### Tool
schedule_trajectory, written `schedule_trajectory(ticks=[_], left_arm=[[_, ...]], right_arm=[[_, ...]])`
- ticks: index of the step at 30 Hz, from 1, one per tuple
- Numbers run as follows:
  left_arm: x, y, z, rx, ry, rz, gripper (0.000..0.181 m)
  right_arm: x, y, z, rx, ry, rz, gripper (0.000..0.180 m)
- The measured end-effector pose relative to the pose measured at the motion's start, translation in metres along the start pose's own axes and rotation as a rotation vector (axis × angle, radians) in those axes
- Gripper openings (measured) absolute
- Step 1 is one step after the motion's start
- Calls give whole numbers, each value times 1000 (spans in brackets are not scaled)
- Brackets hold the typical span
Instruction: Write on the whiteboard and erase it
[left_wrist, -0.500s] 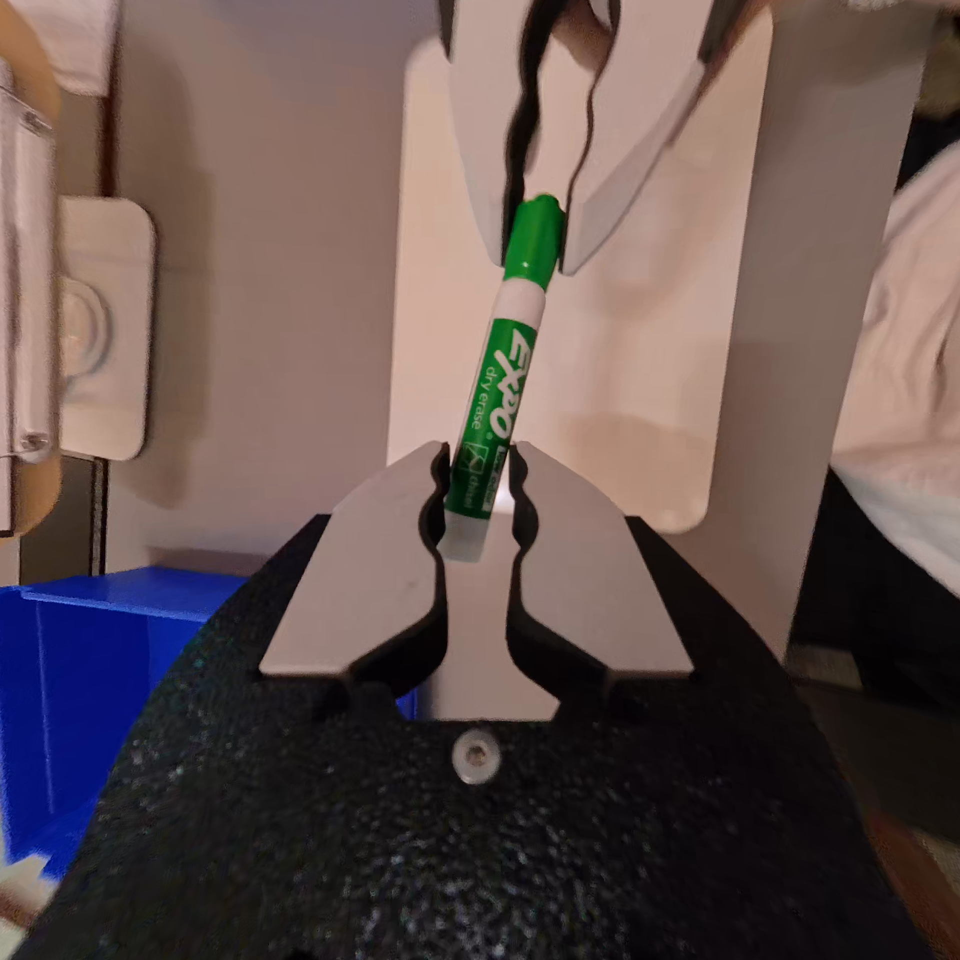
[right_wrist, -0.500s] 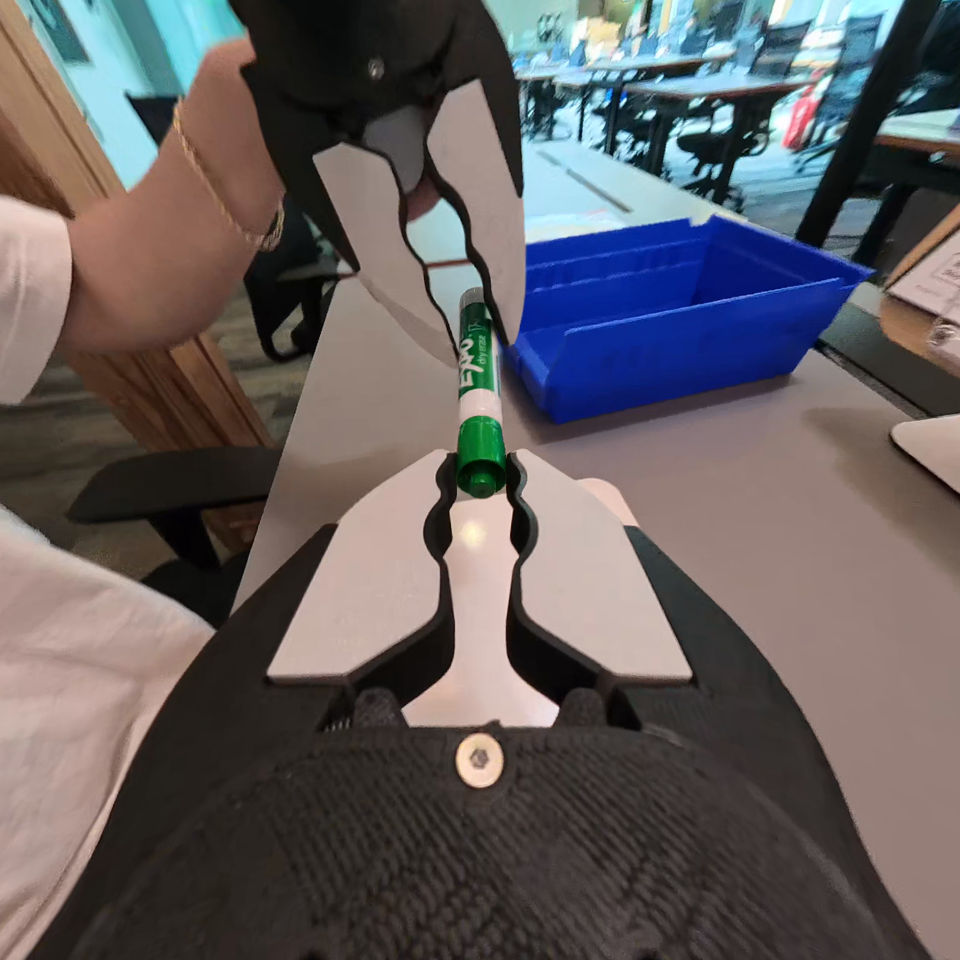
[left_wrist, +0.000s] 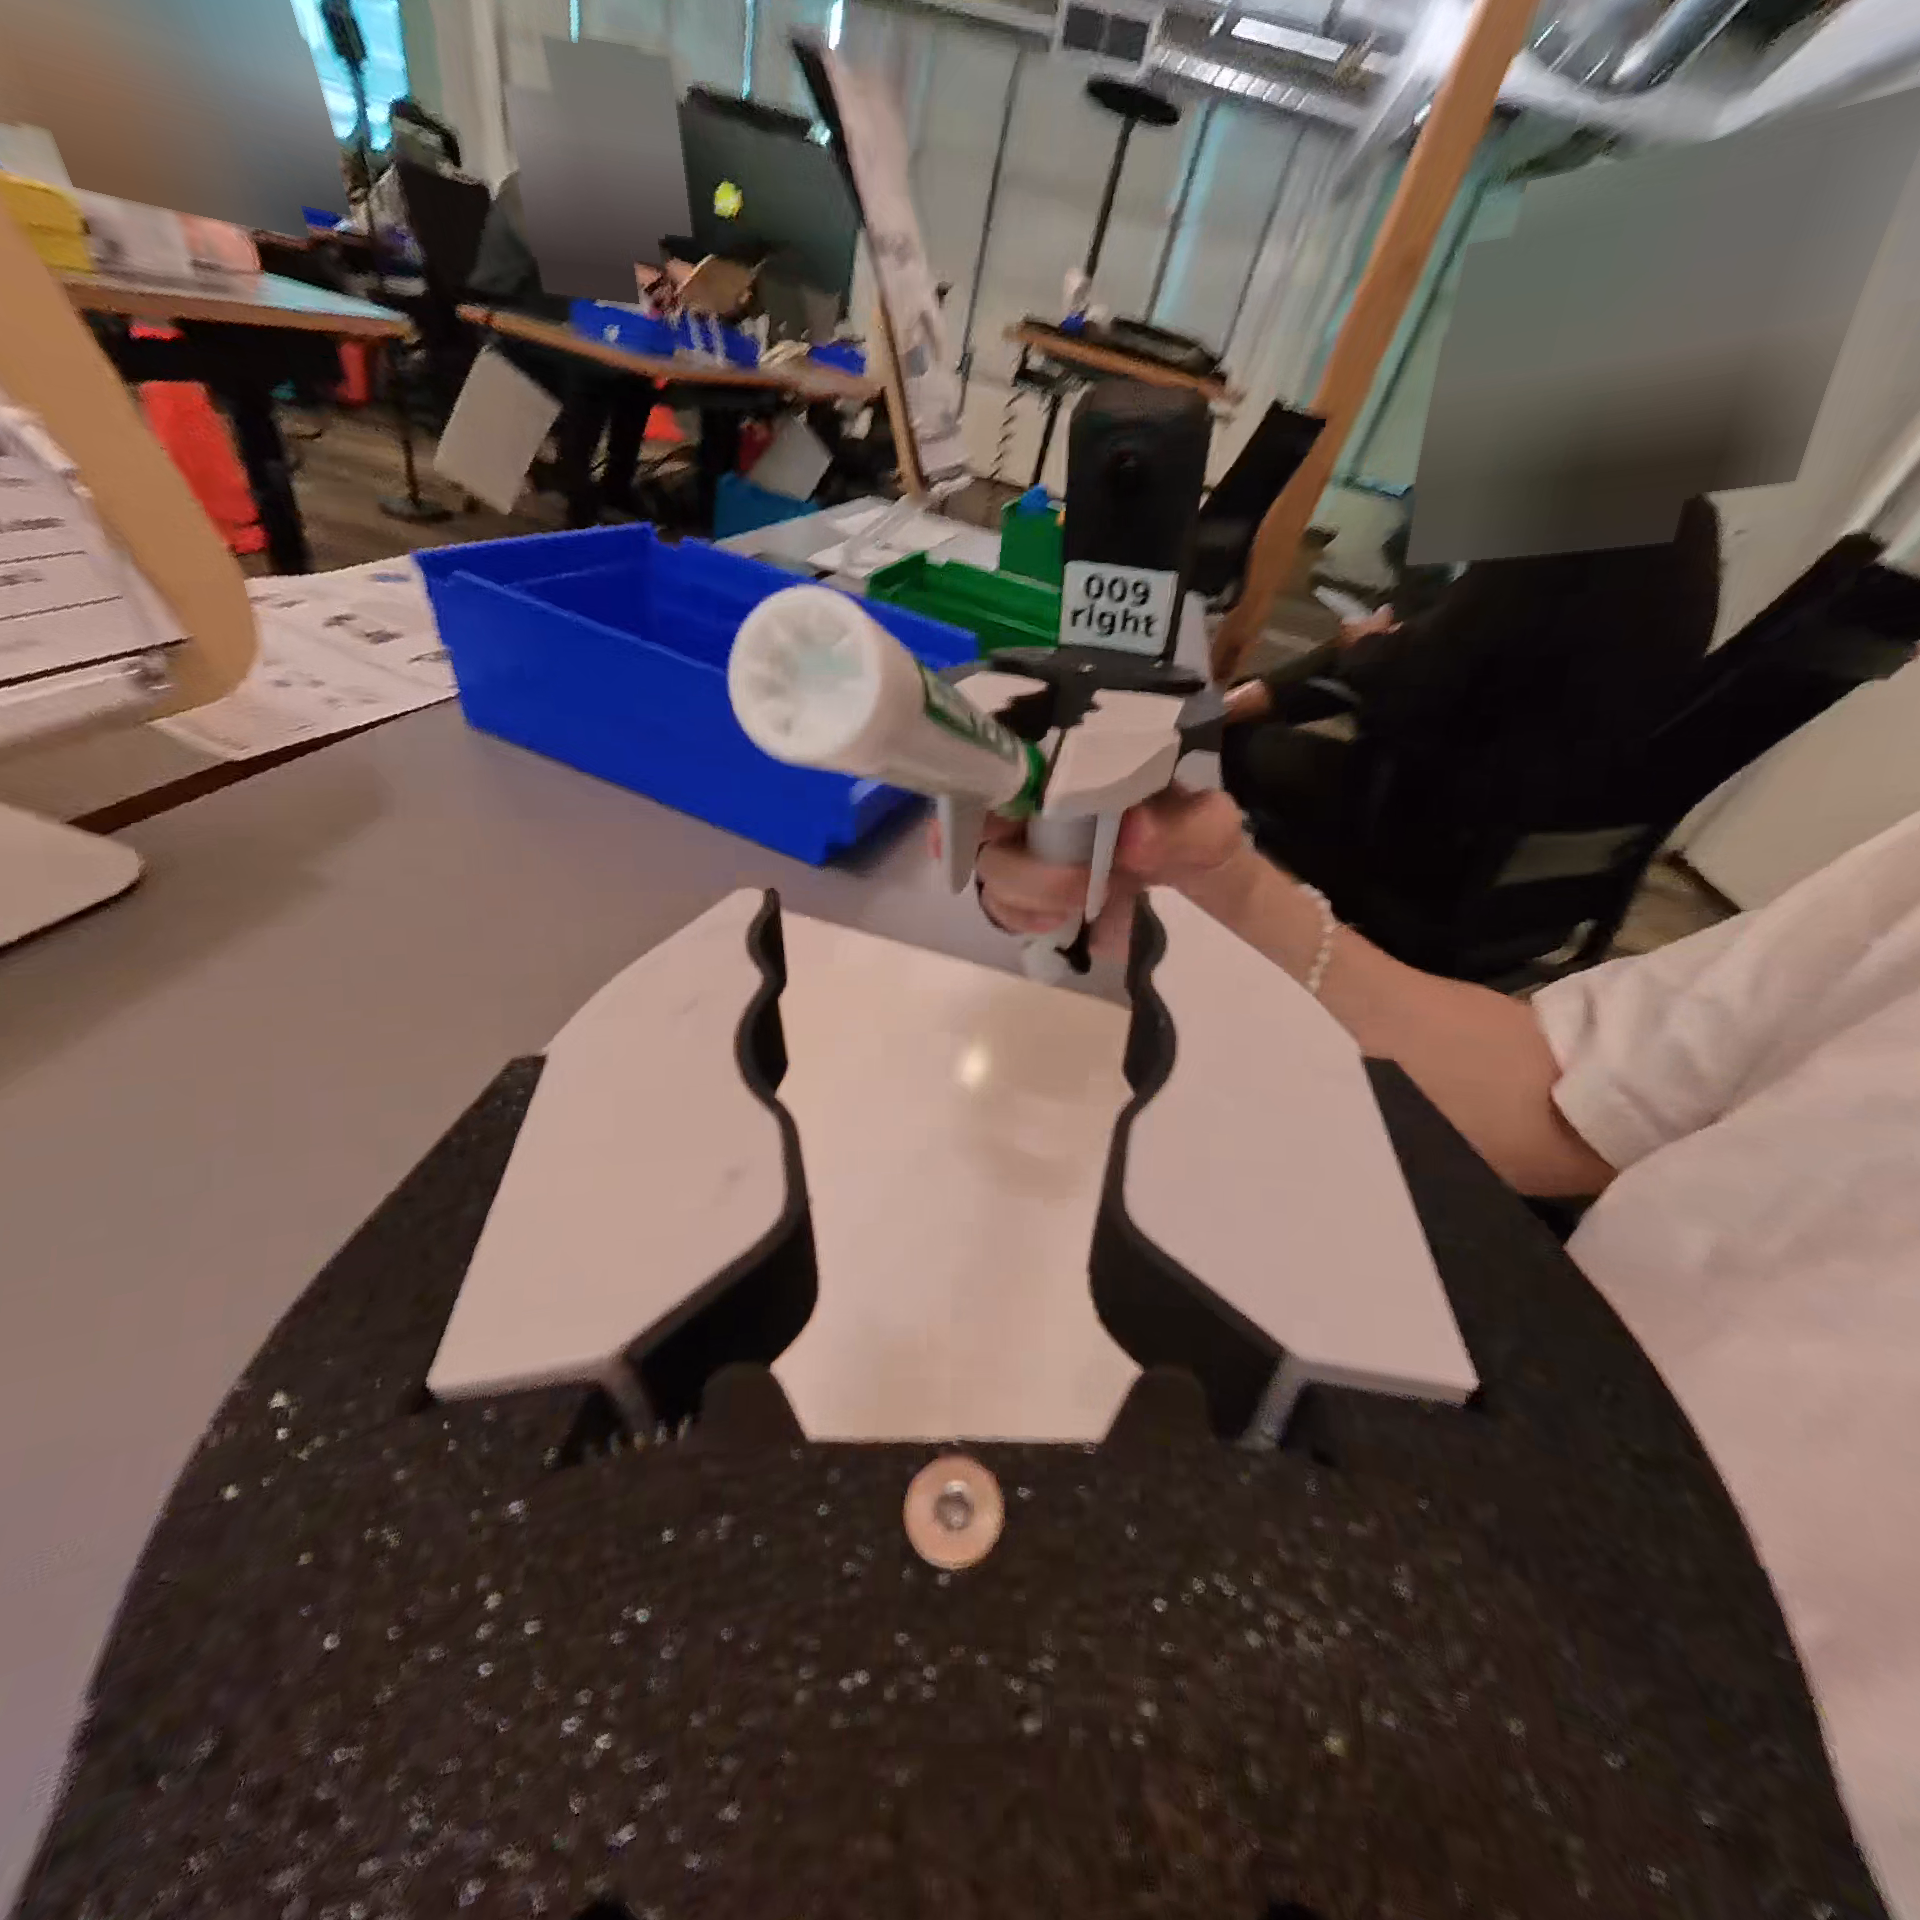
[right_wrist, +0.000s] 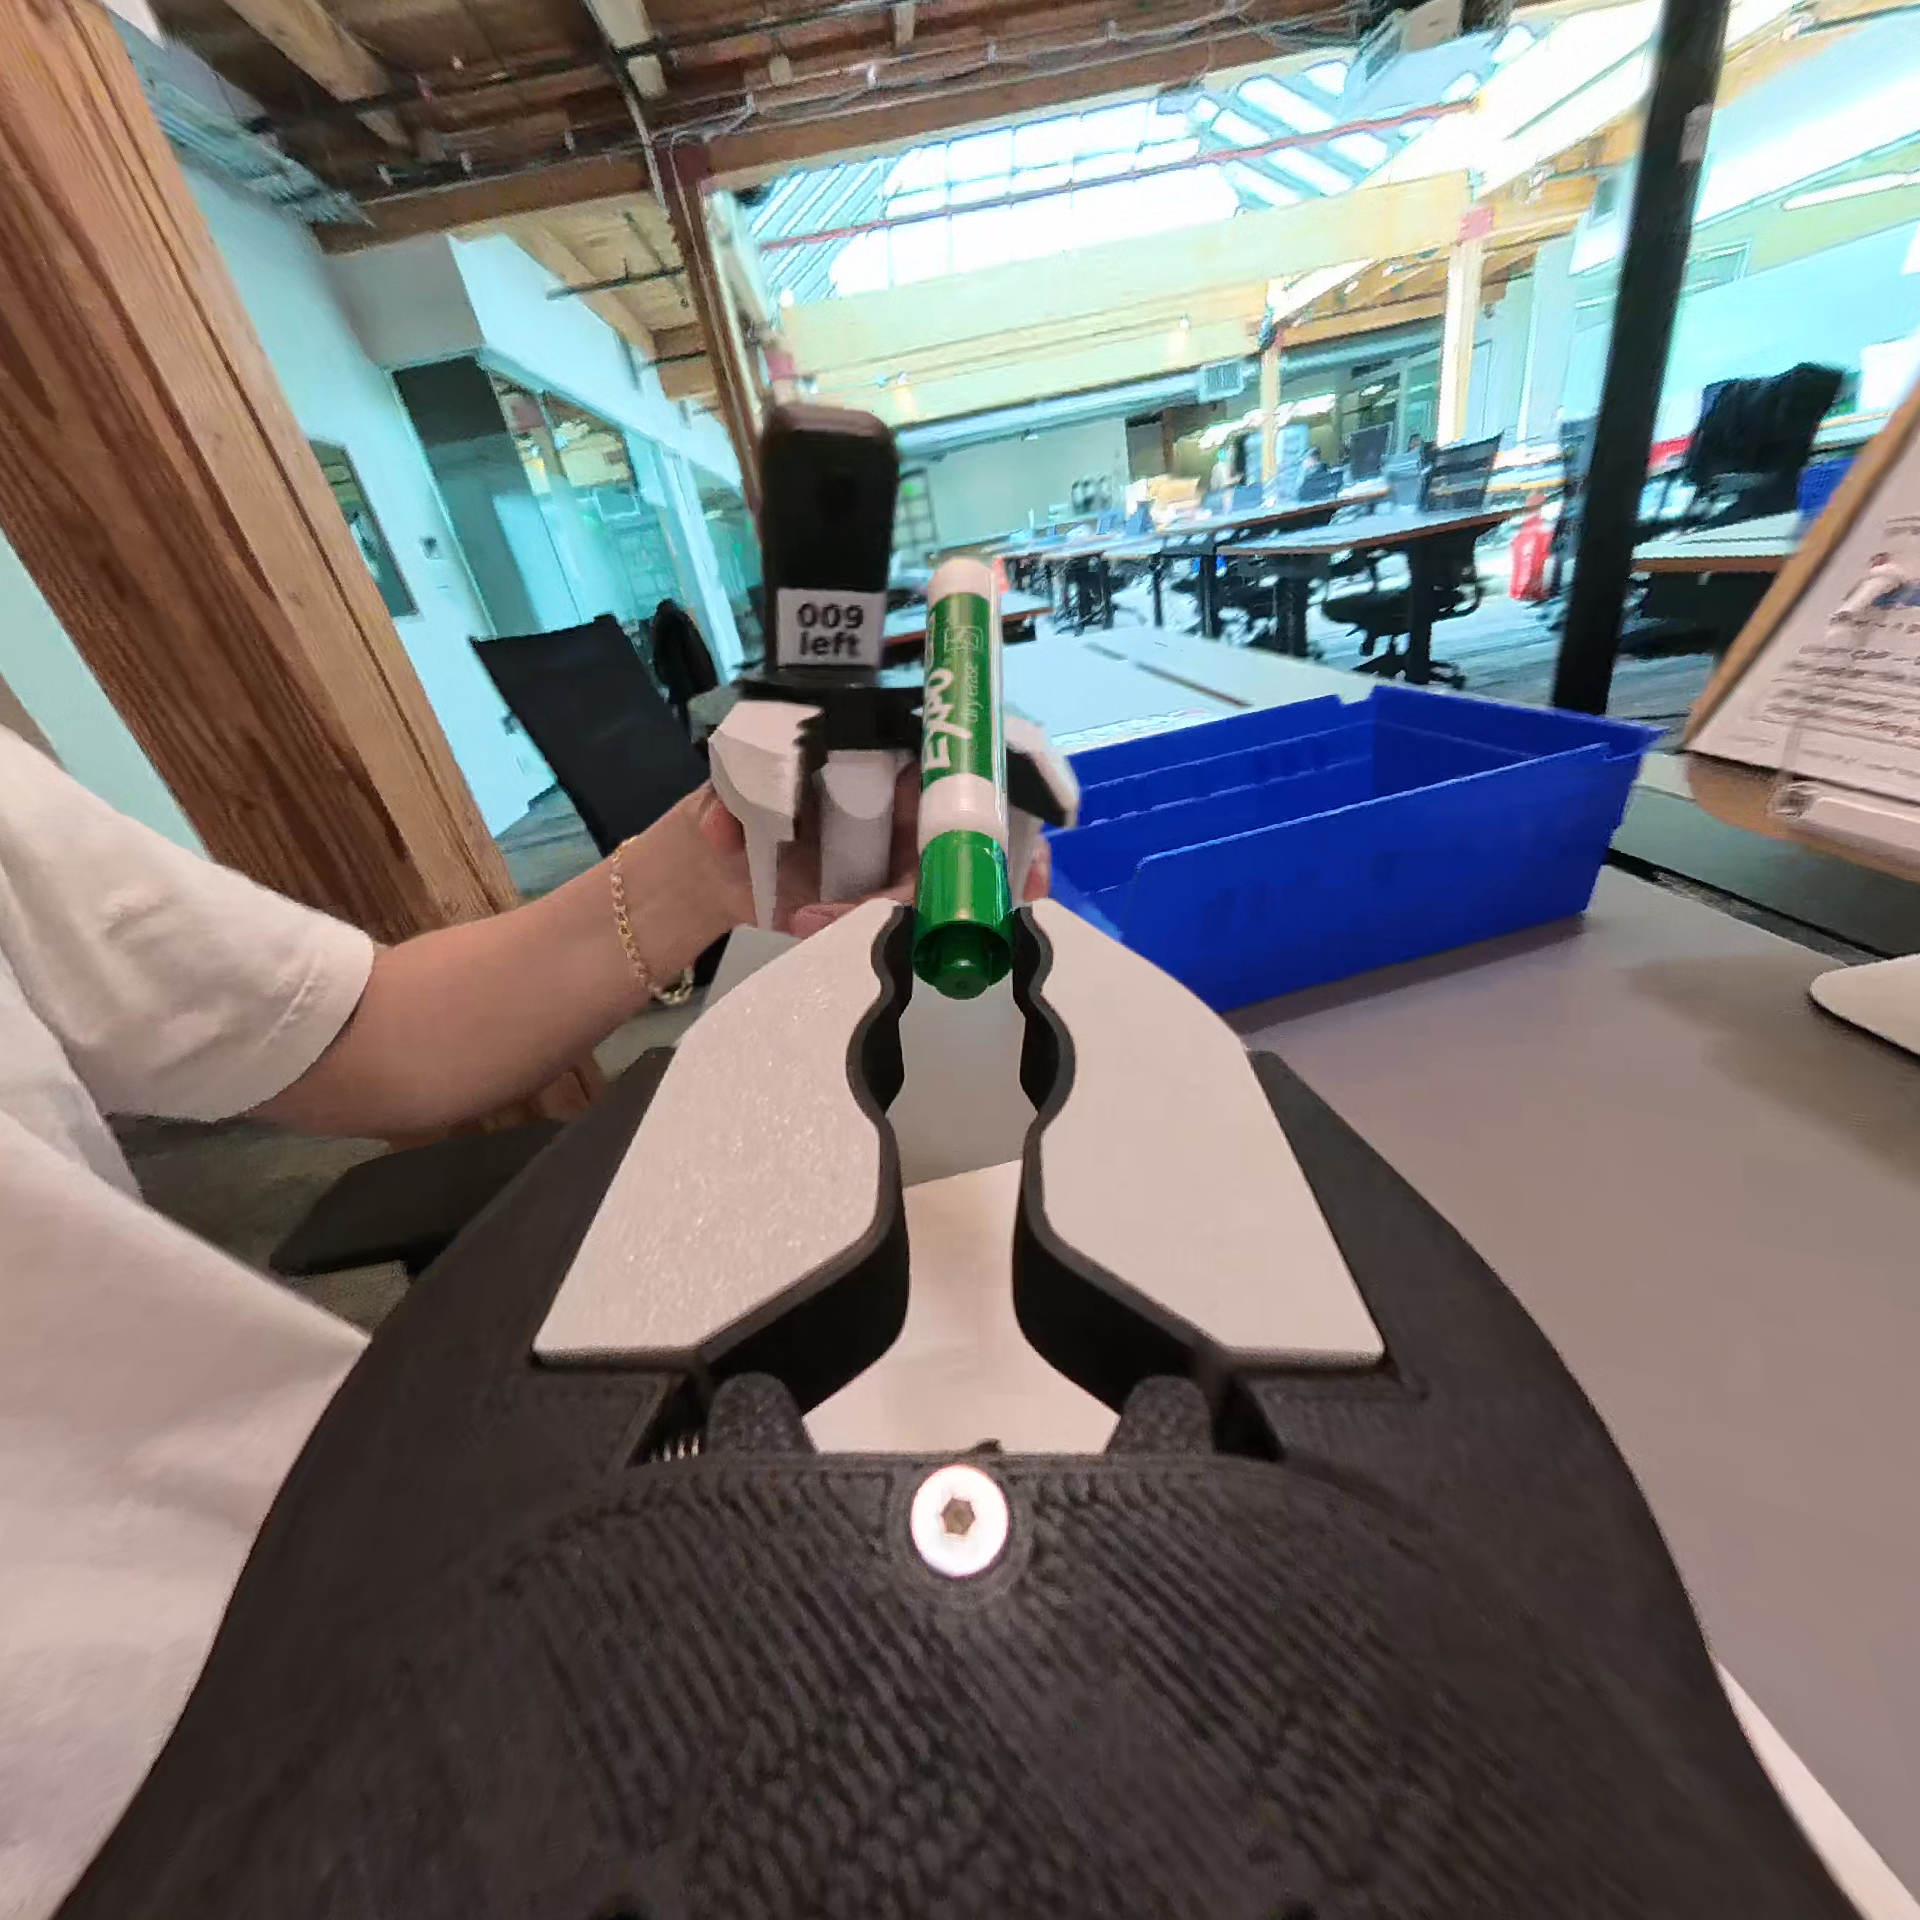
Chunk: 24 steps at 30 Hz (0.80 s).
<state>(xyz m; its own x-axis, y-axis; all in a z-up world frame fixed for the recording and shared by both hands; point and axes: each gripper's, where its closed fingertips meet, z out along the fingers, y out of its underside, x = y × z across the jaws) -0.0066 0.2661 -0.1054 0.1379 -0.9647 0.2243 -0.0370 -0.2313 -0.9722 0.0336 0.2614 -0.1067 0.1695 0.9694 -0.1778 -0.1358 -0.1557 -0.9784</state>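
A green-and-white dry-erase marker (right_wrist: 961, 727) is gripped by its green cap in my right gripper (right_wrist: 961, 920), which is shut on it; the barrel points up and away. In the left wrist view the marker's white butt end (left_wrist: 821, 675) faces the camera, held by the right gripper (left_wrist: 1049, 748). My left gripper (left_wrist: 953, 914) is open and empty, its jaws wide apart, short of the marker. It also shows in the right wrist view (right_wrist: 899, 779) behind the marker. The small whiteboard (left_wrist: 951, 1143) lies flat on the grey table under both grippers; it also shows in the right wrist view (right_wrist: 966, 1330).
A blue bin (left_wrist: 623, 665) stands on the grey table (left_wrist: 312, 935) behind the grippers; it also shows in the right wrist view (right_wrist: 1351, 831). A green bin (left_wrist: 966, 597) is farther back. A clipboard stand with papers (right_wrist: 1849, 665) and a white base (right_wrist: 1870, 997) sit beside the bin. A wooden post (right_wrist: 156, 520) rises beside the table. One gripper's finger ends stand about 5 cm off the other's.
My left gripper has let go of the marker's barrel, opened wide and drawn back. Both grippers have tilted up from pointing down at the board. The right gripper still holds the cap.
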Motion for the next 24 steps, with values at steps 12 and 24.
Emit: schedule_trajectory(ticks=[12,24], left_arm=[[9,12,17,-41,156,67,21],[6,28,11,-89,150,104,25]], right_arm=[[-9,29,11,-174,-14,-66,19],[-9,49,17,-371,-23,-98,19]])
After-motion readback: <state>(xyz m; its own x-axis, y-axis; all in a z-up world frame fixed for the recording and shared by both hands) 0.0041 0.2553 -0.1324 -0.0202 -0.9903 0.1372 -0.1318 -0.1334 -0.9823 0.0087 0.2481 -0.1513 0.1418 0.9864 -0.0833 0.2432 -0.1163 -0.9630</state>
